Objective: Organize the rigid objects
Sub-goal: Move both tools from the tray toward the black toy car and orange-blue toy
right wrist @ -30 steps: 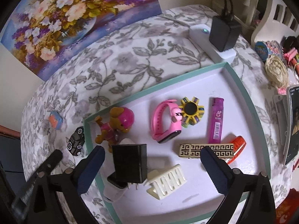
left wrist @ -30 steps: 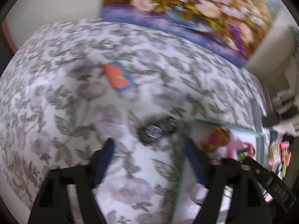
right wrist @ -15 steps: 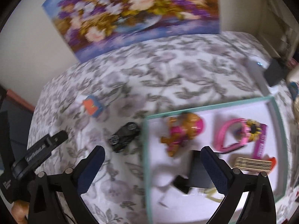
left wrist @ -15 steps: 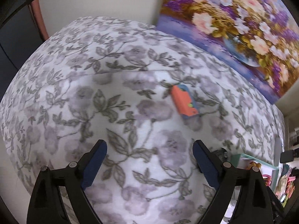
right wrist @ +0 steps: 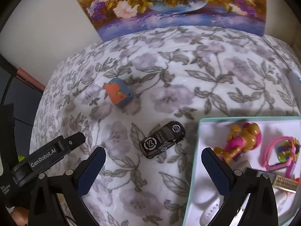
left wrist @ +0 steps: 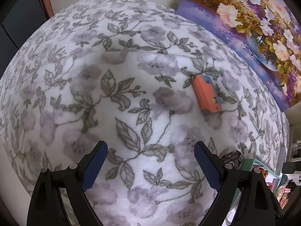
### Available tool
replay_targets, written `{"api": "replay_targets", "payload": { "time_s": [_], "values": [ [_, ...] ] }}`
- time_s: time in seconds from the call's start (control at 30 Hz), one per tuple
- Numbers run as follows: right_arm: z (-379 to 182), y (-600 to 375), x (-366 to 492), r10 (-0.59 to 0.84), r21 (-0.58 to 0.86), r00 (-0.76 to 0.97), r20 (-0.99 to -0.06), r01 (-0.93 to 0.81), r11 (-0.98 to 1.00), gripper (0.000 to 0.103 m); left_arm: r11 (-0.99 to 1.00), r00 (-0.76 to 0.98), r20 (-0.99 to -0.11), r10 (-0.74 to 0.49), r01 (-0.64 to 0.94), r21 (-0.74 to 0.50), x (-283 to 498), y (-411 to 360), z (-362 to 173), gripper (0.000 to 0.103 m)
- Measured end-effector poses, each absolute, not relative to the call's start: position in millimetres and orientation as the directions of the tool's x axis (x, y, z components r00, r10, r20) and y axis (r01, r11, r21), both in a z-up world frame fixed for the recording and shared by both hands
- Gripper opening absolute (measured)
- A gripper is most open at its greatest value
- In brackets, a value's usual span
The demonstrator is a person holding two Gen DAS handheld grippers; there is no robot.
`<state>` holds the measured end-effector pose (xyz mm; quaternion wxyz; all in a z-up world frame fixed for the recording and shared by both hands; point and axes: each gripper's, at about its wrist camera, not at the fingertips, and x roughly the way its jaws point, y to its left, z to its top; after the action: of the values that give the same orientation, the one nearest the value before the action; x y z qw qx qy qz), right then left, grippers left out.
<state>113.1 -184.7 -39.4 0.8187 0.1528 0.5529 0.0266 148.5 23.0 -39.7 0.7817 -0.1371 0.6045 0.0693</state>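
We see both hand-held grippers spread wide and empty: the left hand-held gripper over bare floral bed cover, the right hand-held gripper just short of the black toy car. The orange-and-blue toy lies beyond, apart. The teal-rimmed tray beside the car holds a blurred dog figure; its right side is cut off.

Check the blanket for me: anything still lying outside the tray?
Yes, two strays. The black toy car lies on the floral blanket just left of the teal tray, and the orange-and-blue case lies farther away.
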Motion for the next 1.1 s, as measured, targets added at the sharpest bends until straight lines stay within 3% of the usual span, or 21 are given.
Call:
{"api": "replay_targets", "payload": {
  "time_s": [0.4,1.1],
  "values": [
    [-59.4,-172.1,136.8,0.17,0.203,0.365,-0.915,0.054,0.978,0.088,0.943,0.213,-0.975,-0.064,-0.307,-0.129,160.1,27.8,-63.1,0.093],
    [-87.8,-155.1,159.8,0.127,0.124,0.335,-0.934,-0.032,0.992,0.087,0.939,0.203,-0.977,-0.061,-0.321,-0.125,160.7,31.7,-66.5,0.093]
  ]
}}
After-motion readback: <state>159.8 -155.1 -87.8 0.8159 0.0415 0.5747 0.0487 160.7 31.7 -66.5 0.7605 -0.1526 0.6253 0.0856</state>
